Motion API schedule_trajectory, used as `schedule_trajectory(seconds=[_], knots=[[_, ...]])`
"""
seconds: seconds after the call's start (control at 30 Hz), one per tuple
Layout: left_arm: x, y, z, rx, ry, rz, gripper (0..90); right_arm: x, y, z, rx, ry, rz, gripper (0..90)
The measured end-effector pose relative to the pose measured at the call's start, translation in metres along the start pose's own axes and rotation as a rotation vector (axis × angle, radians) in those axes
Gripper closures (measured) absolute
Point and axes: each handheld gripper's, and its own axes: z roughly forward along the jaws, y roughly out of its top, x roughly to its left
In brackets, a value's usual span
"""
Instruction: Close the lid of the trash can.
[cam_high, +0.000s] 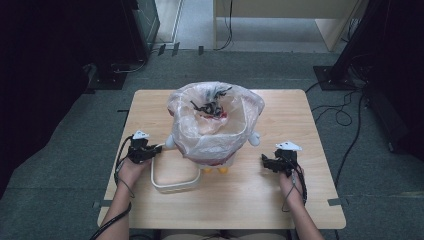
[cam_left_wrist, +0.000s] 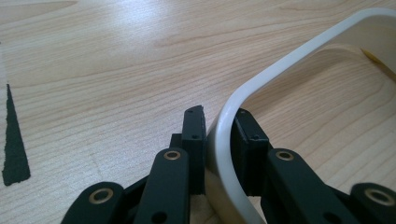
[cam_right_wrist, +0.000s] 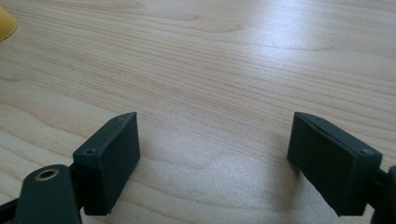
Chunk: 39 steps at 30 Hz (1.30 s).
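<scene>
At lower left, the left hand-held gripper lies low, clamped on the smooth white curved handle; the right hand-held gripper gapes empty over the pale wood-grain counter.

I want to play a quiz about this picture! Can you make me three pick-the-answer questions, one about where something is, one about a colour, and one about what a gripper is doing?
1. Where does the handle lie?
A. on the table, near side of the bin
B. on the floor
C. inside the bag

2. What colour is the handle?
A. red
B. white
C. green

3. How are the right gripper jaws?
A. shut on the bag
B. shut on the handle
C. open, nothing between them

Answers:
1 A: the high view shows it flat on the table in front of the bin.
2 B: it looks white in the left gripper view.
3 C: only bare wood shows between the wide jaws.
</scene>
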Motion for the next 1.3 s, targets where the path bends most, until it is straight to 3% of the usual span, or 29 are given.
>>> schedule_trajectory(seconds=[0.17, 0.37, 0.63, 0.8, 1.13, 1.3], knots=[[0.006, 0.001, -0.003, 0.006, -0.007, -0.037, 79.9, 0.001, 0.0, 0.0, 0.001, -0.002, 0.001, 15.4], [0.012, 0.009, -0.01, 0.017, -0.008, -0.044, 79.6, 0.001, 0.0, 0.0, 0.002, -0.008, 0.006, 15.0], [0.016, 0.019, -0.018, 0.066, -0.006, -0.022, 79.5, 0.002, 0.0, 0.0, 0.002, -0.012, 0.009, 15.0], [0.021, 0.022, -0.03, 0.047, -0.009, -0.057, 80.6, 0.002, 0.0, 0.0, 0.001, -0.012, 0.01, 14.9], [0.028, 0.042, -0.056, 0.029, 0.028, 0.012, 80.5, 0.002, 0.0, 0.0, 0.002, -0.013, 0.01, 15.0], [0.036, 0.05, -0.067, 0.024, 0.033, 0.019, 80.6, 0.002, 0.0, 0.0, 0.002, -0.014, 0.01, 14.9]])
